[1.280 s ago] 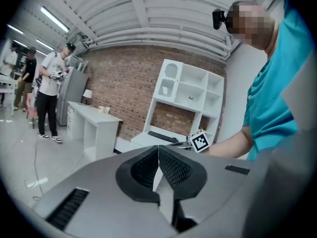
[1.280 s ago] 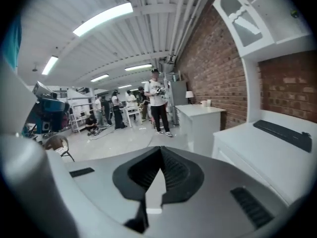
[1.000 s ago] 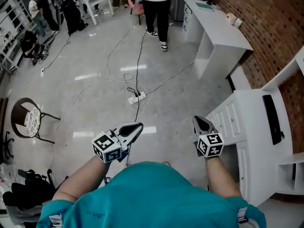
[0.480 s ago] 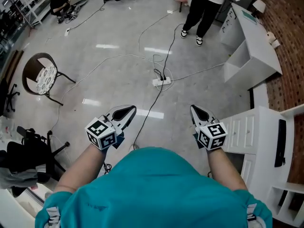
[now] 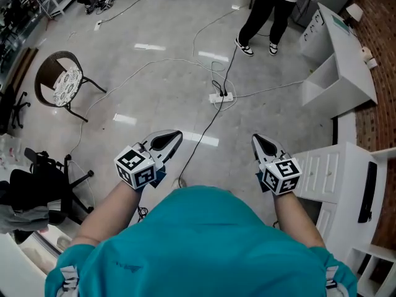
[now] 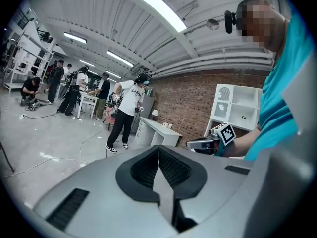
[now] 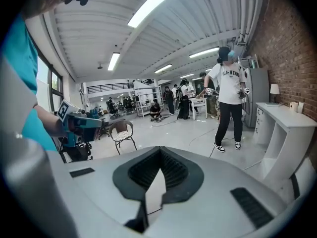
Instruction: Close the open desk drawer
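A white desk point(image 5: 352, 166) stands at the right edge of the head view, with a stack of panelled drawer fronts point(image 5: 318, 173) facing me; a dark gap shows below them, and I cannot tell how far a drawer stands out. My right gripper point(image 5: 258, 142) is shut and empty, held in the air just left of the drawers without touching them. My left gripper point(image 5: 171, 137) is shut too, empty, over bare floor. In the left gripper view its jaws point(image 6: 158, 150) meet at a seam, and the right gripper's own jaws point(image 7: 159, 152) do the same.
A black flat object point(image 5: 368, 192) lies on the desk. Cables and a power strip point(image 5: 221, 96) cross the floor ahead. A round chair point(image 5: 62, 84) stands at the left, a black chair base point(image 5: 37, 184) nearer. A person point(image 5: 269, 8) stands by another white desk point(image 5: 340, 60).
The head view has swung: the desk has slid toward the right edge and more floor shows on the left. Both grippers stay shut in front of my body, barely shifted.
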Available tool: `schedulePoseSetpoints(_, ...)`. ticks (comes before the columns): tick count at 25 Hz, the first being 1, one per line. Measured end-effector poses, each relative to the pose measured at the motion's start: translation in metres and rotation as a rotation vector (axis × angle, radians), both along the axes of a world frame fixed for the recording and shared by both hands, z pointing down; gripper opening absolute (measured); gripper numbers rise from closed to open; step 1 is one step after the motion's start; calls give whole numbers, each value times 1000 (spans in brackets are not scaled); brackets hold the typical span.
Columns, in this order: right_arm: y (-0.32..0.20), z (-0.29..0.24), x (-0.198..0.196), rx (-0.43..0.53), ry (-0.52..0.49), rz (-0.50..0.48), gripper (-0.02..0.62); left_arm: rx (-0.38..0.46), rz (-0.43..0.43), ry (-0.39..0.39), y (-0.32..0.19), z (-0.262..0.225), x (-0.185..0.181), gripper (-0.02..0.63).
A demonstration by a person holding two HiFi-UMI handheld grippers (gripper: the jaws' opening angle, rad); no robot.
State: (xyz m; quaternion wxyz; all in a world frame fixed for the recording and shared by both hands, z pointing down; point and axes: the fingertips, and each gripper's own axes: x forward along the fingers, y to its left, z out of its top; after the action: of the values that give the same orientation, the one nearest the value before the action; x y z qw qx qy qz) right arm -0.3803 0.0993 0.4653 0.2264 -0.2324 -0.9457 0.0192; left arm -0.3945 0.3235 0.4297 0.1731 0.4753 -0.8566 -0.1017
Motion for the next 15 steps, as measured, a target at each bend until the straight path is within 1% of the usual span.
schedulePoseSetpoints(15, -5, 1, 5, -11, 6, -2, 21, 7, 12, 2, -7, -1, 0, 17)
